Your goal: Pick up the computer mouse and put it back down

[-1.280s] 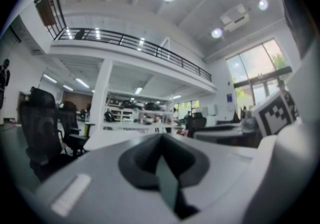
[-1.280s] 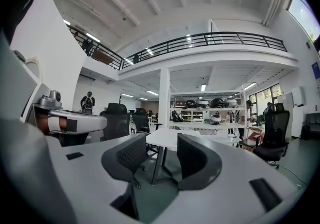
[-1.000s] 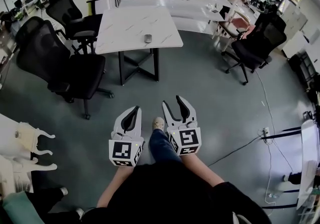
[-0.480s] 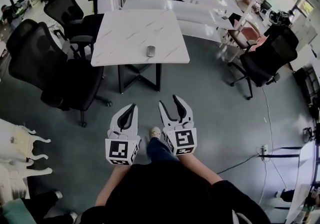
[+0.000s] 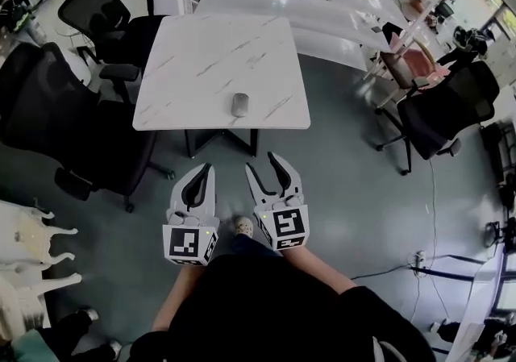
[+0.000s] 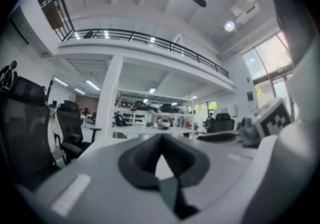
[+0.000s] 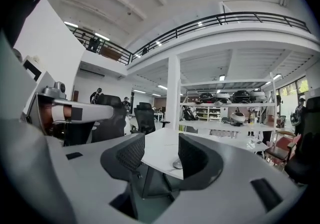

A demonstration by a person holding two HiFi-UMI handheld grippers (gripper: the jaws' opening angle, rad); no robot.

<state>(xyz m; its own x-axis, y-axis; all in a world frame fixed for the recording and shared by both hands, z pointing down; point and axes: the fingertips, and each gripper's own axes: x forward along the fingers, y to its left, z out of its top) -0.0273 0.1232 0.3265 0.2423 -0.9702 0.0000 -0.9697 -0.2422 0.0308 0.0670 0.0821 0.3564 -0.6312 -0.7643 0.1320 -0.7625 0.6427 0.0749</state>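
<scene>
The grey computer mouse (image 5: 239,104) lies near the front edge of a white marble-topped table (image 5: 193,70). Both grippers are held level over the floor, short of that edge, with nothing in them. My left gripper (image 5: 199,177) has its fingers together; in the left gripper view its dark pads (image 6: 142,160) meet at the tips. My right gripper (image 5: 264,168) stands open. In the right gripper view the mouse (image 7: 176,163) shows far off between the right gripper (image 7: 161,160) jaws, on the table (image 7: 157,150).
Black office chairs (image 5: 48,118) (image 5: 105,10) stand left of the table, another black chair (image 5: 439,114) and a pink one (image 5: 411,66) to the right. Long white desks (image 5: 266,2) run behind. White moulded parts (image 5: 32,239) lie at the left. Cables (image 5: 419,260) cross the floor at the right.
The person has walked toward the table: table and mouse are nearer and lower in the head view. Both grippers moved along, jaws unchanged.
</scene>
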